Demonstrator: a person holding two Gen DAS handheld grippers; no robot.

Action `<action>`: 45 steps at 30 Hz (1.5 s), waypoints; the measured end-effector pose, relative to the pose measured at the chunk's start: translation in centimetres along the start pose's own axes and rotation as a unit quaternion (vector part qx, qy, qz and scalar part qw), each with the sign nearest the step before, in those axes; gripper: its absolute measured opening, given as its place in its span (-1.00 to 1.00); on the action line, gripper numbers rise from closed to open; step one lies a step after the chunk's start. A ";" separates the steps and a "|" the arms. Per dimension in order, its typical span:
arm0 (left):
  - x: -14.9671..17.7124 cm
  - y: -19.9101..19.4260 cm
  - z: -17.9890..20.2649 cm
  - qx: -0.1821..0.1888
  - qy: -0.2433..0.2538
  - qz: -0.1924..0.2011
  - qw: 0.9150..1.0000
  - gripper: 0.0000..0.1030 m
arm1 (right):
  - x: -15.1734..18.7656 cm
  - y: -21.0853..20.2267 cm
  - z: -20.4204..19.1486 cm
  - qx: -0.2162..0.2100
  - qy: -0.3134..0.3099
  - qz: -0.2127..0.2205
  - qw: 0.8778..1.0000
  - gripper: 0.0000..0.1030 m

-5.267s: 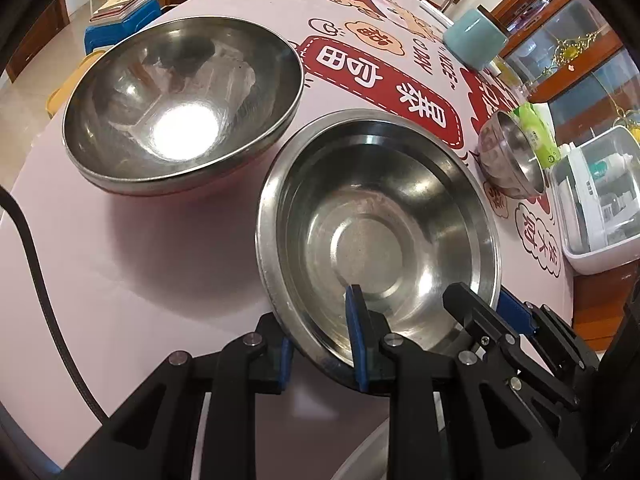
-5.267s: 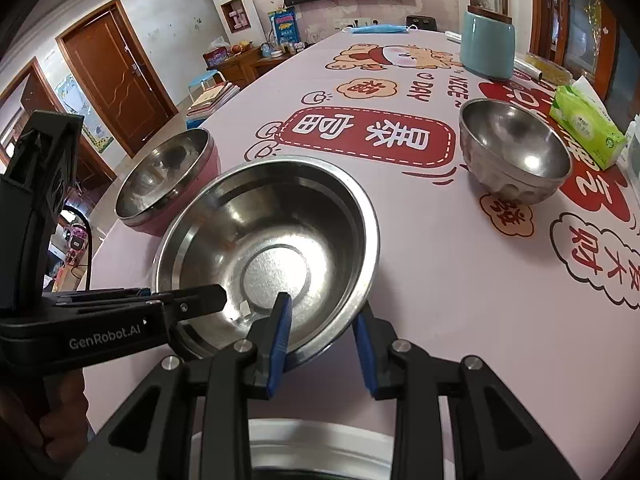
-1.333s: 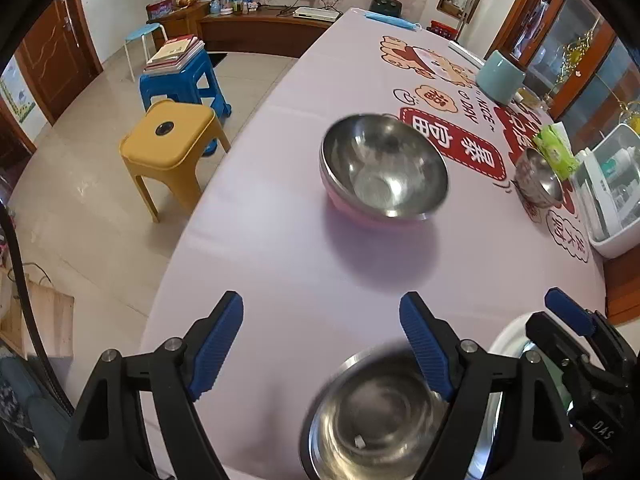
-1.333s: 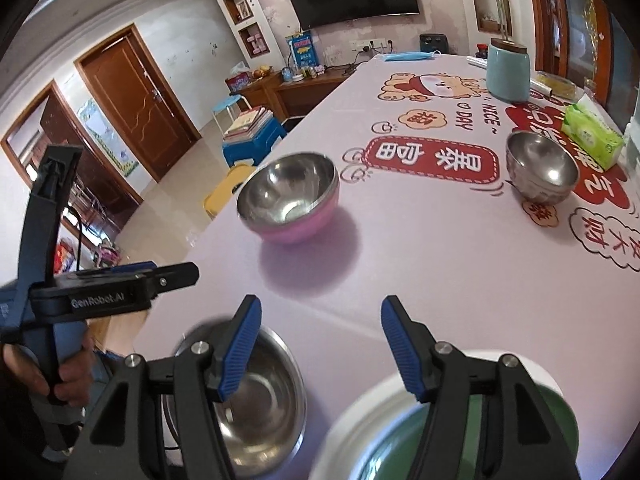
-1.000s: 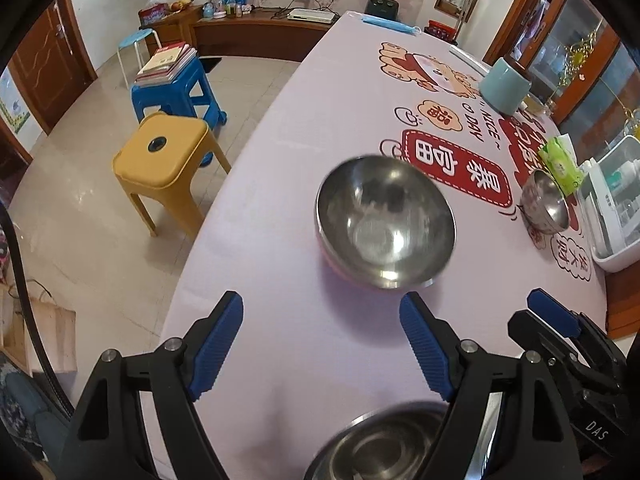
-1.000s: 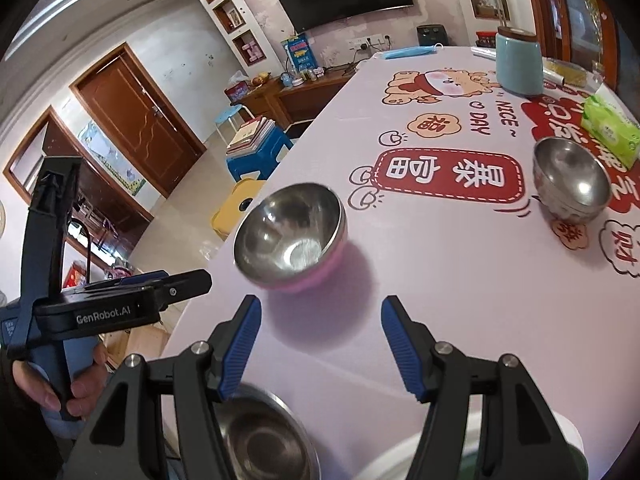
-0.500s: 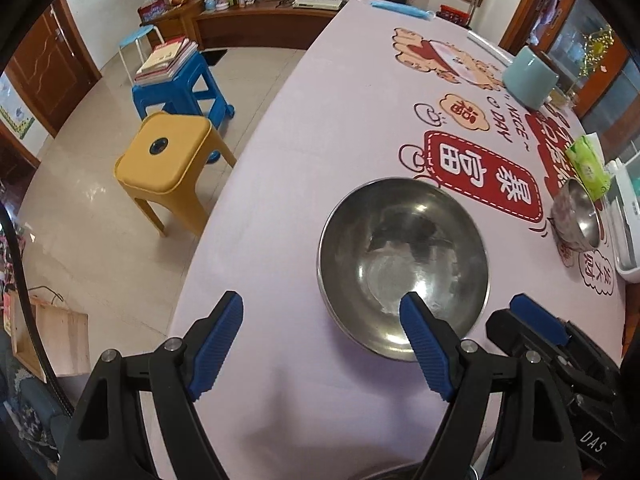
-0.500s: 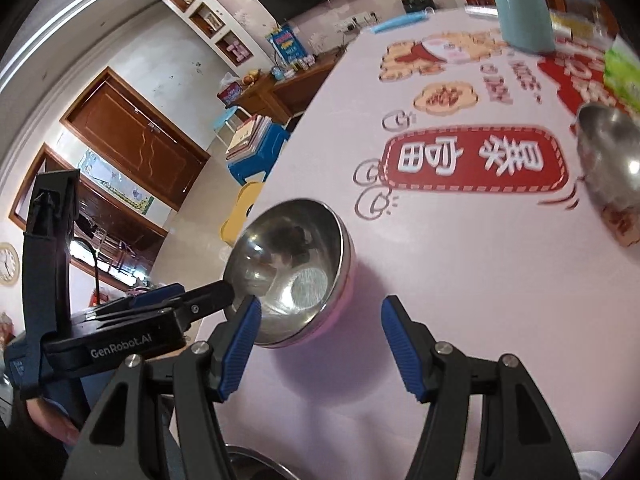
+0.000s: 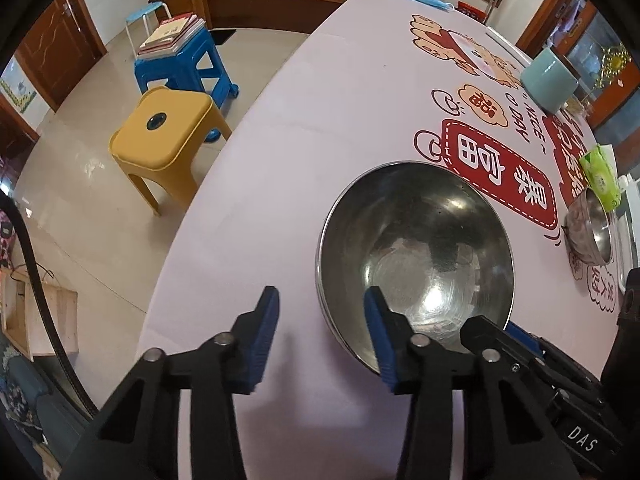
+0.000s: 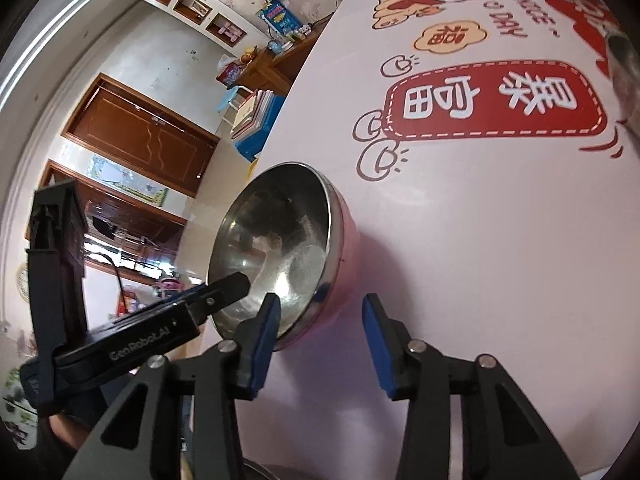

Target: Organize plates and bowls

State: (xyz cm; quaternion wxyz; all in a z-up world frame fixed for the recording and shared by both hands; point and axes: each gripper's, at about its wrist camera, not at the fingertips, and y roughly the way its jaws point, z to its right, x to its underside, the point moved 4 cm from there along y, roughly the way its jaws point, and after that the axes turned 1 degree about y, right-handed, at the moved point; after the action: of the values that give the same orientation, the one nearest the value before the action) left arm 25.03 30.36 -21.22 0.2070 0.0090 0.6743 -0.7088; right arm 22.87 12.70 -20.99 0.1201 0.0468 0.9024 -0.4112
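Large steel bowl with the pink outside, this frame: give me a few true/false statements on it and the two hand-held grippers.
1. The large steel bowl stands upright on the pink tablecloth. True.
2. The left hand-held gripper has its two pads astride the bowl's near rim, one inside and one outside. True; its jaws have just been closing, and neither pad visibly presses the rim yet.
3. The right hand-held gripper carries a plate. False: nothing is held; its jaws, also just closing, straddle the bowl's rim.
4. A smaller bowl is nested inside the large one. False: the large bowl is empty, and the small steel bowl stands apart beside the green tissue pack.
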 end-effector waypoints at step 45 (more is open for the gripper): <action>4.6 -8.1 1.2 0.030 0.042 0.025 0.998 -0.76 | 2.4 -5.7 -2.2 -0.023 0.021 0.014 0.999 -0.61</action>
State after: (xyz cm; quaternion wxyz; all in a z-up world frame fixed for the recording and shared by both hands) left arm 18.68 27.92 -14.72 0.1959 0.0620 0.6600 -0.7226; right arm 19.09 10.54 -16.06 0.1076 0.0650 0.9131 -0.3879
